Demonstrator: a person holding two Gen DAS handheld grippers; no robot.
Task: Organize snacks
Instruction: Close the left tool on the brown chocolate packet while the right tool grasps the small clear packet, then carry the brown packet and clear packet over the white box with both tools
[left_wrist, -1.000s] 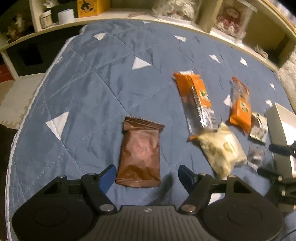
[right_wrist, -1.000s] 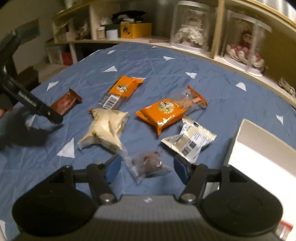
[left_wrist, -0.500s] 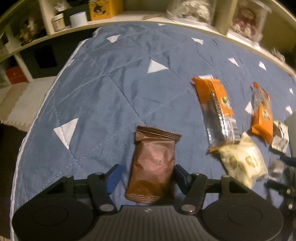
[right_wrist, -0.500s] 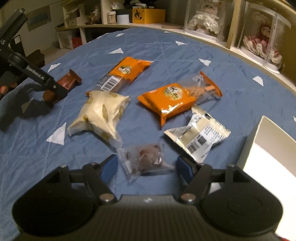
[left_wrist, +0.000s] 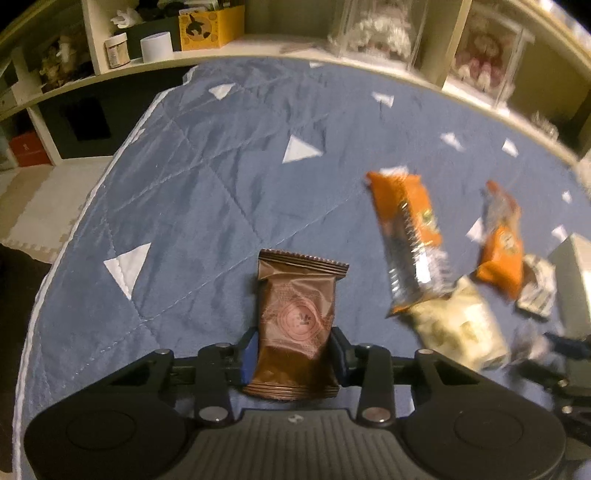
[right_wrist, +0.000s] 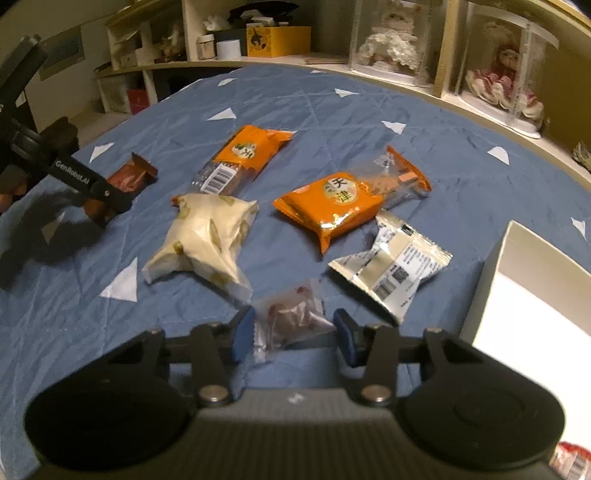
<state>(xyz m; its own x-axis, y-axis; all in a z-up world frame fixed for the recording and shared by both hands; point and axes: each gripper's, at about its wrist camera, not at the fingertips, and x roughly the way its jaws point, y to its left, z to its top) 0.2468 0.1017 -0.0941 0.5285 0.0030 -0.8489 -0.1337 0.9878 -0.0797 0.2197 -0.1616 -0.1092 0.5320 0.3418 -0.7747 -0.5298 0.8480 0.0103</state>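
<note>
My left gripper (left_wrist: 293, 356) is shut on a brown snack packet (left_wrist: 297, 317), its blue pads pressing both sides of the packet on the blue quilt (left_wrist: 207, 206). The packet also shows in the right wrist view (right_wrist: 129, 177). My right gripper (right_wrist: 293, 334) is open, its pads on either side of a small clear packet (right_wrist: 291, 317) with dark pieces inside, with a gap to each. Ahead lie a cream bag (right_wrist: 205, 236), two orange packets (right_wrist: 245, 157) (right_wrist: 343, 203) and a silver-white packet (right_wrist: 395, 260).
A white open box (right_wrist: 517, 295) stands at the right on the quilt. Shelves (right_wrist: 295, 40) with doll cases, a yellow box and jars run along the far edge. The quilt's left edge drops to a floor mat (left_wrist: 44, 206).
My left gripper moved forward around the brown packet and closed on it. My right gripper advanced so the clear packet lies between its pads, and its jaws narrowed.
</note>
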